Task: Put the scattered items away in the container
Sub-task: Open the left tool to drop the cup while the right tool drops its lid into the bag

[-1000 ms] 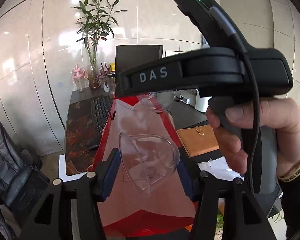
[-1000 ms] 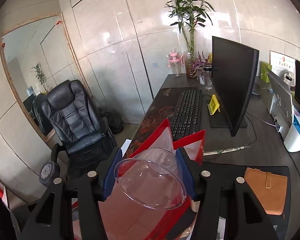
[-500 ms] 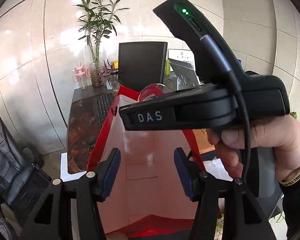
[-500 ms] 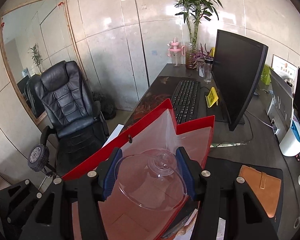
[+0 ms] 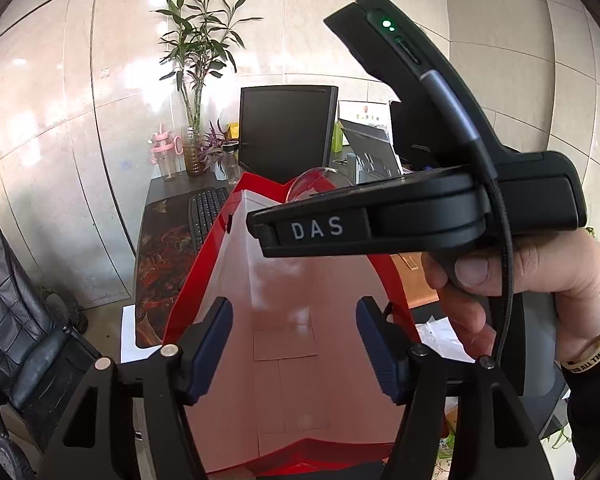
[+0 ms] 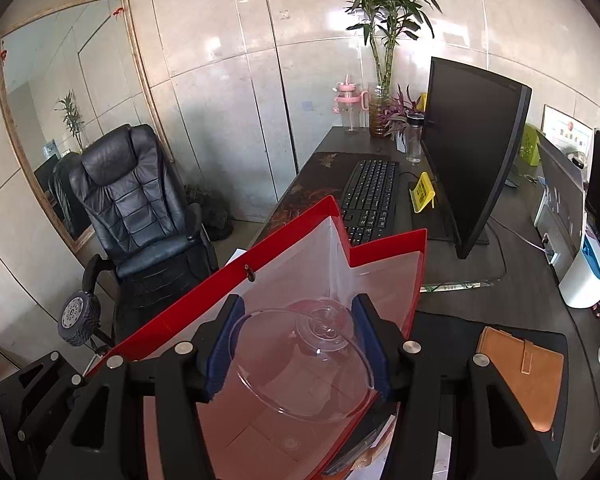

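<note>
1. Clear glass, thin and fragile: the wine glass (image 6: 304, 364) sits pinched by its bowl between my right gripper's (image 6: 298, 354) blue pads (image 6: 220, 354), foot pointing away, held over the open mouth of the red bag (image 6: 296, 240).
2. I judge it light, stiff and slippery; the bowl is the widest hold, but a hard squeeze could crack it, so I'd keep the grip gentle.
3. My left gripper (image 5: 294, 350) is spread wide with nothing between its pads, looking down into the bag's pale lining.
4. From the left view only the glass's rim (image 5: 312, 184) shows, behind the right gripper's body.
5. Writing: "DAS" (image 5: 317, 229) in white on that body; the wristband (image 5: 592, 354) reads partly "ALL THINGS". Print on the yellow stand (image 6: 423, 192) by the keyboard is too small to read.
</note>
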A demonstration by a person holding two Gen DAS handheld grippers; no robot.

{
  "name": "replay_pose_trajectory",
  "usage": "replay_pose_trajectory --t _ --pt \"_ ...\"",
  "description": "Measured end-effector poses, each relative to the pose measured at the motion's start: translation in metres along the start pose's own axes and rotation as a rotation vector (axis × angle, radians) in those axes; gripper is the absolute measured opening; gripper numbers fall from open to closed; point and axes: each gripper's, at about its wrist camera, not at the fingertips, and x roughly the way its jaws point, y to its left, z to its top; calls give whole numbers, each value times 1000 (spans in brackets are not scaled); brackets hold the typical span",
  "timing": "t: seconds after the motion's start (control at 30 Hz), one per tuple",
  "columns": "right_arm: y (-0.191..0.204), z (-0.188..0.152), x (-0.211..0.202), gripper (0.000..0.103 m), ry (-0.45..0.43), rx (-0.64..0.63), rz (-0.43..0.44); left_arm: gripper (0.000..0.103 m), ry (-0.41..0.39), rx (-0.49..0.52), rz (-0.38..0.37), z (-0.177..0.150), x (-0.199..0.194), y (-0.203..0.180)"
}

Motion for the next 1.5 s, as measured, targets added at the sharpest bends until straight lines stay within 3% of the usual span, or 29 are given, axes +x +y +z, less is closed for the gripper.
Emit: replay_pose_trajectory --t 0.13,0.27,0.7,0.77,0.9,0.93,1.0,1.07,1.23,1.37,1.5 --pt "-1 0 -2 61 -1 7 8 73 -2 0 -5 -1 -1 -2" --pt "-1 -2 -3 81 -14 15 17 76 -2 1 -7 -1 -1 -3" --pt "1 -3 -13 82 -39 22 16 78 -11 -1 -12 -2 -2 -3" --pt "3 -5 -13 86 -42 9 6 78 -9 -5 -6 -1 -2 -3" --pt "3 -7 -19 86 -54 30 14 78 -26 -54 -8 2 -7 -2" --pt "1 -7 -23 86 -61 45 24 79 -39 -54 3 2 -11 -4" --pt "2 -7 -33 86 -91 60 23 91 -73 -31 60 1 -20 -9" --pt "3 -7 -42 86 -115 54 1 94 -122 3 100 1 -31 -17" --pt "4 -8 -61 87 -160 57 -24 99 -150 27 148 3 -49 -25" --pt "5 -18 -76 88 -204 92 -148 103 -155 44 240 0 -52 -31" --pt "5 -30 -87 89 -220 100 -157 103 -165 65 229 -3 -56 -36"
